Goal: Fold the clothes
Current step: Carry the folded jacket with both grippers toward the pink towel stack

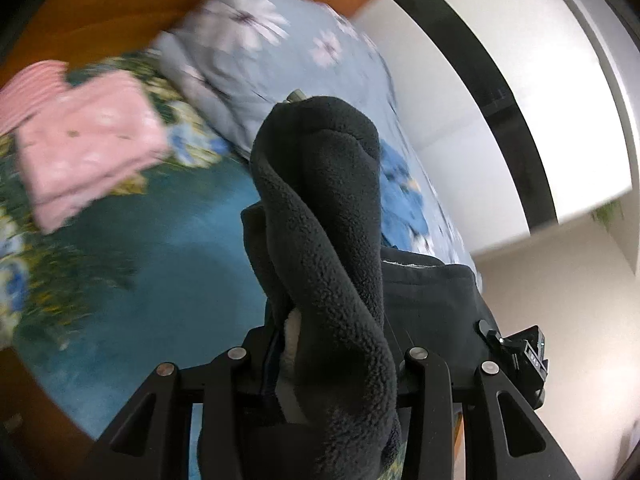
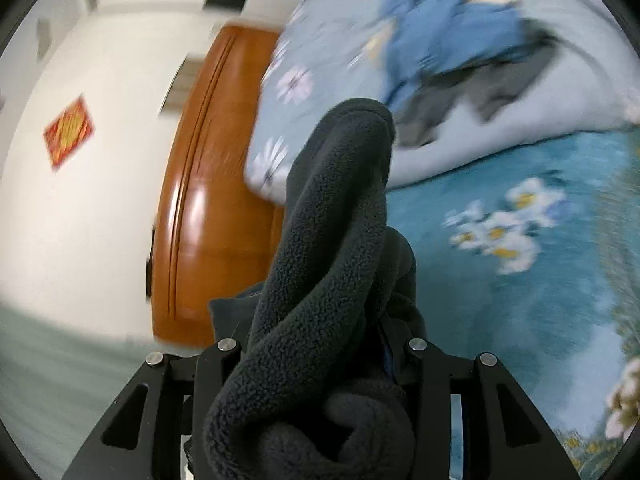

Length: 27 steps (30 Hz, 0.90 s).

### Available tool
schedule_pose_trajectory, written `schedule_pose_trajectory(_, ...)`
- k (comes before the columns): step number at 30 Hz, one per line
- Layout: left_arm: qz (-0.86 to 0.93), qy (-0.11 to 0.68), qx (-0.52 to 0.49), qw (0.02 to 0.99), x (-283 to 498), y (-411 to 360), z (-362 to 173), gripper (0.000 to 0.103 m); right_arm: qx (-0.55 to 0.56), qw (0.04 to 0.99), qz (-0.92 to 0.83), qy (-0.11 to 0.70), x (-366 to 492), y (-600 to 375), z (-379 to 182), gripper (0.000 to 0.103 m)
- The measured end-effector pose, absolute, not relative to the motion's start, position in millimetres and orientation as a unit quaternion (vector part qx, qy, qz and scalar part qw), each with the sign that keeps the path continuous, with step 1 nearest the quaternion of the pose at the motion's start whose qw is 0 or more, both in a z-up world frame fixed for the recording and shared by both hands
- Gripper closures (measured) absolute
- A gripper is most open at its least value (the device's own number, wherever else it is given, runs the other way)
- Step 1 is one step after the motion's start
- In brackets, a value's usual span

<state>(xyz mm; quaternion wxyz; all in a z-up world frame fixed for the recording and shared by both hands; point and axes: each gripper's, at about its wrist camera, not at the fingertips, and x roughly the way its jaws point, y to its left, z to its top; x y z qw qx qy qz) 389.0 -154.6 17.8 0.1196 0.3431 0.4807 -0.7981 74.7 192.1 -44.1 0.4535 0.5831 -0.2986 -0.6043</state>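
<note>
My left tongs [image 1: 320, 216] and right tongs [image 2: 340, 216] each pinch one dark fleece garment [image 1: 332, 264], lifted above the teal floral bed sheet [image 1: 168, 264]. Two folded pink garments [image 1: 88, 140] lie stacked near one pale blue quilt [image 1: 256, 52].

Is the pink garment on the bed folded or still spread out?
Folded. In the left wrist view the pink garment lies as a compact rectangle with stacked layered edges on the teal floral bedspread, though motion blur hides finer detail.
</note>
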Motion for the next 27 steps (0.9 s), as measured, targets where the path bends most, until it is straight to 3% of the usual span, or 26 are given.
schedule_pose_trajectory(6,-0.791,0.514,0.271,0.191,469,-205,24,0.062,0.602,0.532,-0.559,-0.207,100,67,-12,0.058)
schedule_pose_trajectory(12,-0.763,0.555,0.235,0.233,513,-284,-11,0.062,0.611,0.576,-0.534,-0.105,121,-71,5,0.058)
schedule_pose_trajectory(27,-0.709,0.598,0.173,0.332,547,-457,-98,0.062,0.653,0.609,-0.446,0.055,120,-398,-97,0.058)
